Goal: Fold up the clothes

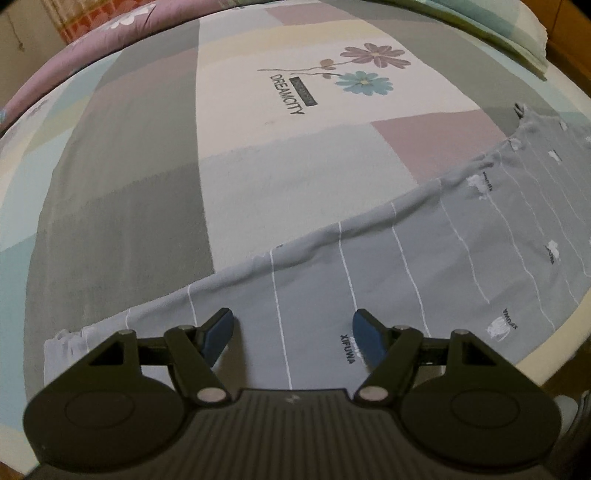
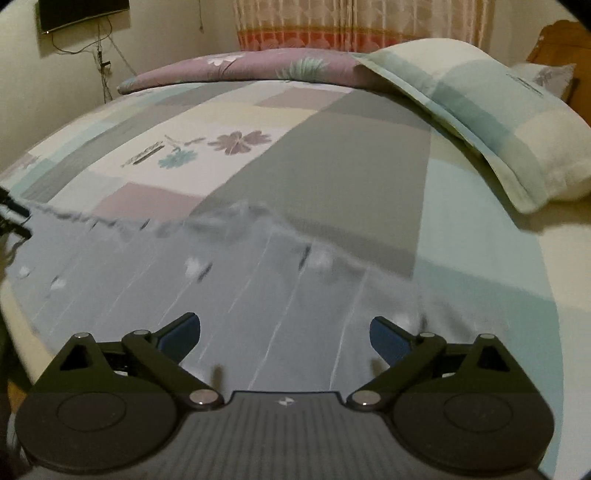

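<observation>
- Two grippers over one grey striped garment [image 1: 424, 266] spread flat on the bed [image 1: 147, 184]; both point down at the cloth, neither grips it.
- Left gripper [image 1: 293, 338]: jaws spread, nothing between the pads, cloth right under them. Garment runs from about 8 o'clock up to 2 o'clock in the left view, so that is its long axis. Its far edge sits at 11–12 o'clock ahead of the jaws; a pale bunched end [image 1: 61, 343] lies at 9 o'clock, just beside the left finger.
- Right gripper [image 2: 284, 338]: jaws spread wide, empty, cloth beneath. Far edge [image 2: 236, 212] at 12 o'clock, rumpled and blurred; garment's right-hand end near 2 o'clock, just beside the right finger.
- My read: each hand is nearer its own end, so a lengthwise fold suits both.
- Left view only: printed lettering on the cloth, crisp edge line. Right view only: pillow [image 2: 498, 122] at 1 o'clock, well apart, plus curtain [image 2: 351, 22].
</observation>
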A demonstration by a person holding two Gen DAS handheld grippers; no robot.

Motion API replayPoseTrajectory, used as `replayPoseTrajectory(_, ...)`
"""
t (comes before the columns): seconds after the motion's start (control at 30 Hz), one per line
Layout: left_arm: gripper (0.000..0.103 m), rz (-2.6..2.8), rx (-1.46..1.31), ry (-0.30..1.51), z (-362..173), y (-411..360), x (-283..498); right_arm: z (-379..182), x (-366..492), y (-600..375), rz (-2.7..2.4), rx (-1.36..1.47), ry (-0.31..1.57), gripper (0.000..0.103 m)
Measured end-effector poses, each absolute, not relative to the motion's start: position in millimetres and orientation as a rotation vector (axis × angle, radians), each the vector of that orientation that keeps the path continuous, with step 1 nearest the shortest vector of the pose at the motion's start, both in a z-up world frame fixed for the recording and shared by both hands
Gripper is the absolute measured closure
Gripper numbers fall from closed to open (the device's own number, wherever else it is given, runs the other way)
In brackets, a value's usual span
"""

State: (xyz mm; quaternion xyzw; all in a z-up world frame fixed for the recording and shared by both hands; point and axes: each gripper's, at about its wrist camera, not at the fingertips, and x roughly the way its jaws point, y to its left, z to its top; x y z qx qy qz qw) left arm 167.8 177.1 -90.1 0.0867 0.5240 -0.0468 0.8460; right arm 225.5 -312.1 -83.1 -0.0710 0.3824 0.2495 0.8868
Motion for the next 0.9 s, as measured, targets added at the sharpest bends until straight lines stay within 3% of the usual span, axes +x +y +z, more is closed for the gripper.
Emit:
replayPoseTrajectory(0.23, 0.023, -0.067, 0.124, 1.114, -91, 191, 169, -113, 267, -345, 0.337, -0.123, 0.811, 0.007)
replayPoseTrajectory(0.3, 0.024, -0.057, 0.128, 1.104, -89, 193, 168, -108, 265, -361, 0.299, -0.098, 0.814, 0.018)
replayPoseTrajectory(0.67, 0.025, -0.065, 0.106, 1.061, -77, 210, 171, -70, 273, -276, 0.429, -0.076, 0.793, 0.017)
replayPoseTrajectory(0.83, 0.024, -0.094, 0.090, 1.076, -89, 218, 169, -92, 290, -241, 0.483, -0.068, 0.866, 0.017)
replayPoseTrajectory(0.9, 0.018, -0.052, 0.053, 1.066, -93, 231, 170, -103, 297, -247, 0.449, -0.054, 0.877, 0.017)
